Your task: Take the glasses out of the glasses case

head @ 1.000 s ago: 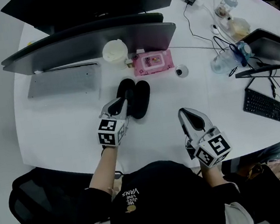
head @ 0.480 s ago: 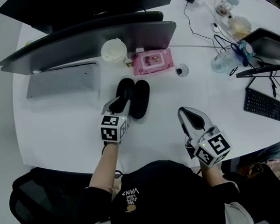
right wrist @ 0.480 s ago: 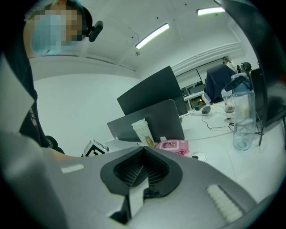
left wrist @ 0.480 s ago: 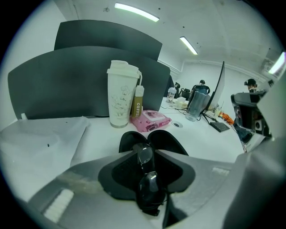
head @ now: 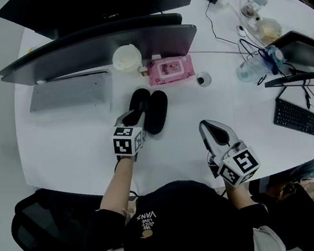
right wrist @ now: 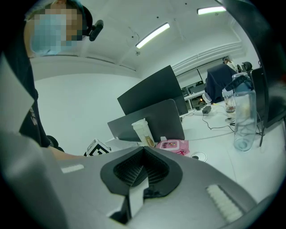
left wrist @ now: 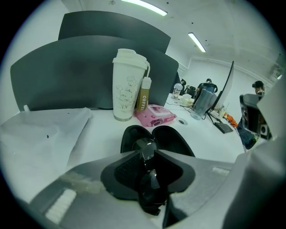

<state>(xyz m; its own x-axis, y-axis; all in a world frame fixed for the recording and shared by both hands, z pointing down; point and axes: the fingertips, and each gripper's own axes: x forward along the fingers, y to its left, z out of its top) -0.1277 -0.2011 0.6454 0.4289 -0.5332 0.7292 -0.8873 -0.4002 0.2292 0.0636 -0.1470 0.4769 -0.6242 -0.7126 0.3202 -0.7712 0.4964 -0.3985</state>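
**Left jaws released around the glasses (left wrist: 150, 183), at the open glasses case (left wrist: 172, 139)**

The glasses have dark lenses and stand on edge in the gap between my left jaws. The far lens overlaps the near edge of the glasses case. I can't tell if they still rest in it.

My left gripper (head: 132, 118) has just been opening its jaws. They're released now, one on each side of the glasses, and no pad is visibly pressing. It points down at the near end of the case's left shell.

The case is black and open, its two shells side by side. It lies mid-way across the white table (head: 78, 145), straight ahead of me.

My right gripper (head: 207, 127) has its jaws clenched, pads meeting, and its own view shows nothing between them. It's near the table's front edge, right of the case and well apart from it.

Further out:
- A pink wipes pack (head: 170, 69) is just behind the case.
- A white lidded cup (head: 127, 56) stands left of the pack, with a brown coffee stick (left wrist: 144, 94) upright just beside it.
- A small ring-shaped thing (head: 203, 79) lies right of the pack; I can't tell what it is.
- A grey keyboard (head: 69, 93) is at far left.
- Two dark monitor backs (head: 98, 46) stand behind the cup.
- Off to the right are a clear water bottle (right wrist: 243, 116), cables (head: 222, 30) and a black keyboard (head: 296, 117).
- A black chair (head: 40, 227) is at lower left, off the table.
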